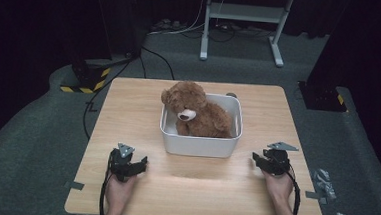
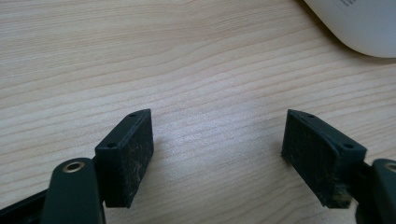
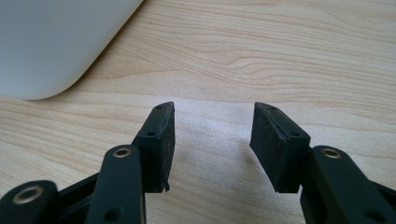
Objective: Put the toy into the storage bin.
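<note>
A: Where does the teddy bear [image 1: 196,113] sit, and what are the tongs doing?

B: It sits inside the white bin [image 1: 200,144] at the middle of the wooden table [image 1: 128,103], its head up against the bin's far-left corner; the left gripper [image 1: 136,167] rests on the table near the bin's front-left corner, jaws wide with nothing but bare wood between them; the right gripper [image 1: 261,160] rests off the front-right corner, jaws moderately apart and just as empty.

A: Which way does the bear point?

B: The muzzle faces the person and slightly down; the body slumps from the head at the far left towards the right wall, so the long axis seems to run roughly along the bin's length, tilted rather than upright.

A: So how would you take it out well?

B: I judge a two-sided lift best; bring both grippers over the rim, one beside the head, one at the rump; widen the right jaws first, since the plush is bulky; pinch deep into the fur, not the ear; raise it straight up so the bin stays put.
</note>
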Motion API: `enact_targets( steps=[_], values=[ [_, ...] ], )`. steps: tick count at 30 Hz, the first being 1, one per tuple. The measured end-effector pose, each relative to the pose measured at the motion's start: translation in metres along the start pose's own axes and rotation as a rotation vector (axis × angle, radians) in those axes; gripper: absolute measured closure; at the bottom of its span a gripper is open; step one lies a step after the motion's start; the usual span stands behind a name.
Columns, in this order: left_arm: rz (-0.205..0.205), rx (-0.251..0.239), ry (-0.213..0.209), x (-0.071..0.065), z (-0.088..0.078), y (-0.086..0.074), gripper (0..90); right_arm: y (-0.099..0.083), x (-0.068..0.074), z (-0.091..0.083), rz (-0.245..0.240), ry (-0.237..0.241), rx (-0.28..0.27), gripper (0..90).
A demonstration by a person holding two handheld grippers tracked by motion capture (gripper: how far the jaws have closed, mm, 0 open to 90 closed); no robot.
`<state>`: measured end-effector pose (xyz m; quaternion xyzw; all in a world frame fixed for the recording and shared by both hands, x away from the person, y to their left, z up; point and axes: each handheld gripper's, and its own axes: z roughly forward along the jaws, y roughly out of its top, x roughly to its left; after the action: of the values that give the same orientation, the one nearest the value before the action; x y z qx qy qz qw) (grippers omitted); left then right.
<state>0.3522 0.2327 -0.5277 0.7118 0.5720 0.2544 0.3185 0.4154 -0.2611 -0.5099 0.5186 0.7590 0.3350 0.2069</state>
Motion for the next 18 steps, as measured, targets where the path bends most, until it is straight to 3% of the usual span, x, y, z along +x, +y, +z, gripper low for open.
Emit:
enact_targets(
  steps=[18],
  values=[
    [0.000, 0.000, 0.000, 0.0000, 0.0000, 0.0000, 24.8, -0.0018, 0.0001, 0.0077, -0.003, -0.036, 0.023, 48.1]
  ],
)
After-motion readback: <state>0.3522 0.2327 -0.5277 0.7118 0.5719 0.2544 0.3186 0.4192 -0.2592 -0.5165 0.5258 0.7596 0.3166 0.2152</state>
